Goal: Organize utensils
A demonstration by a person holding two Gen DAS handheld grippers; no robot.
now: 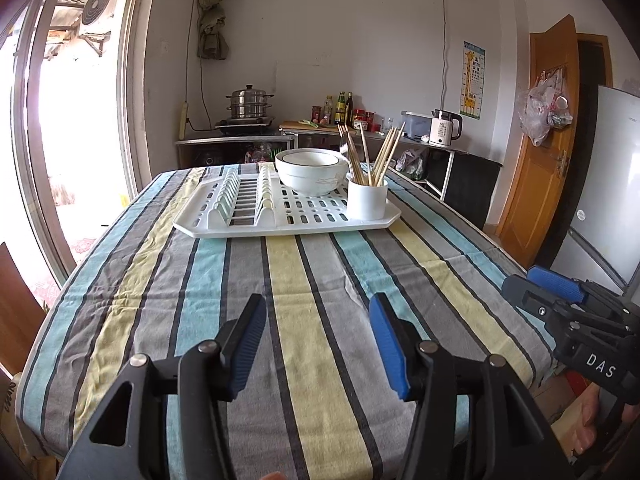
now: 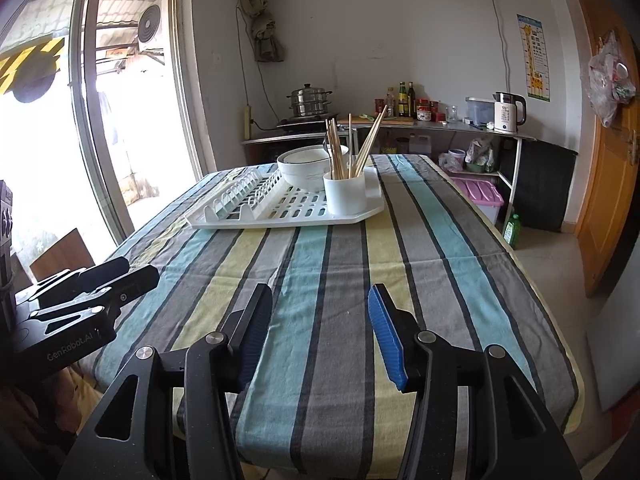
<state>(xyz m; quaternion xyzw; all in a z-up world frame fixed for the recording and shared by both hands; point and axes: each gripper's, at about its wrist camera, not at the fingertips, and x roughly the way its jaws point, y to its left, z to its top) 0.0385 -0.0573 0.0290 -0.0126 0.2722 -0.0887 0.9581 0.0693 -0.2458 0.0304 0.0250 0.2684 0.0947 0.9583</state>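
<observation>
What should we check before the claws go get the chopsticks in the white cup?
1. Left claw open, nothing in it: ok.
2. Right claw open, nothing in it: ok.
3. White cup standing upright on the drying rack: ok.
4. Chopsticks sticking out above the cup's rim, easy to pinch: ok.
5. Striped tablecloth between the claws and the rack bare of things: ok.
6. Bowl right next to the cup; whether they touch: cannot tell.
</observation>
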